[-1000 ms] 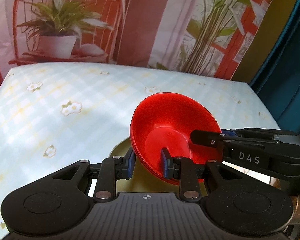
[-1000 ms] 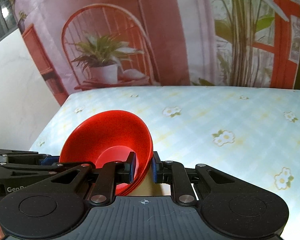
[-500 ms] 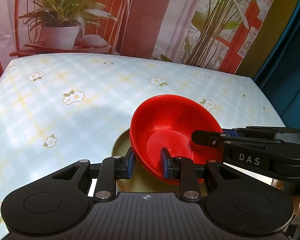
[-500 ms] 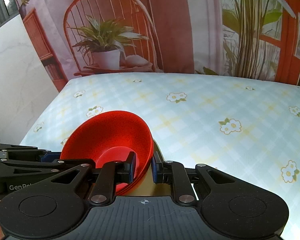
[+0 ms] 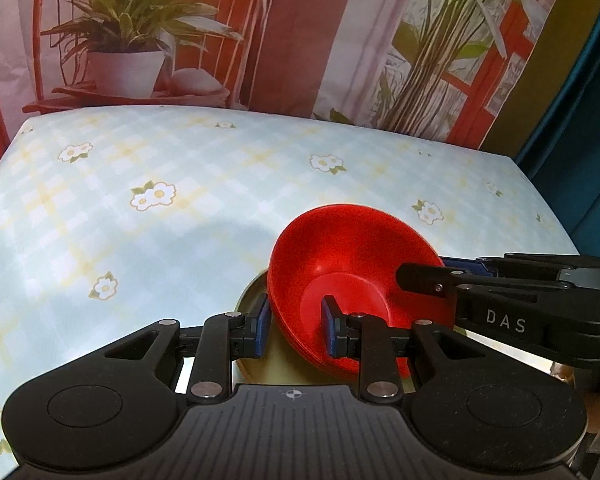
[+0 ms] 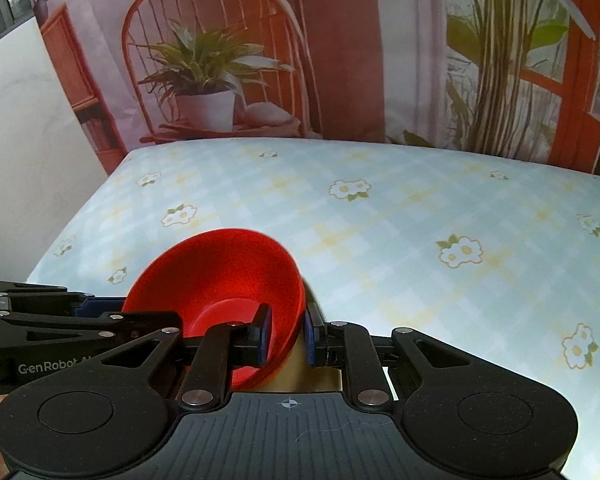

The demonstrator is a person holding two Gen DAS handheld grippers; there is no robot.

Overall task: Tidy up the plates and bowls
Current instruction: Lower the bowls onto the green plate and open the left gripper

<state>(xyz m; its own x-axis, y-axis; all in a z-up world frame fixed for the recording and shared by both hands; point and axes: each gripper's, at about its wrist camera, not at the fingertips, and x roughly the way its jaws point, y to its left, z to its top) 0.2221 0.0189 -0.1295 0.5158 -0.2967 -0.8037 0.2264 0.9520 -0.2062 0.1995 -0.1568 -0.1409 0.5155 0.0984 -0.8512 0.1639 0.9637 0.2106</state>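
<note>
Left wrist view is showing the left gripper [image 5: 294, 330] pinching the near-left rim of the red bowl [image 5: 352, 272], one blue pad outside the wall and one inside, while the right gripper [image 5: 420, 276] is reaching in from the right and clamping the opposite rim. Right wrist view is showing the same hold mirrored: the right gripper [image 6: 285, 334] is closed on the bowl's [image 6: 220, 276] wall, with the left gripper [image 6: 100, 312] coming in from the left. The bowl is sitting tilted, just over an olive-yellow plate [image 5: 256, 292] lying on the flowered tablecloth [image 5: 160, 208].

Compared with a second ago, more tablecloth is showing beyond the bowl and the printed backdrop [image 5: 148, 40] is sitting higher in both views, while the bowl is keeping its place between the pads. Both grips are therefore holding unchanged as the pair travels. By my reading, the bowl is being carried two-handed onto the plate, and releasing it there is what remains of this step.
</note>
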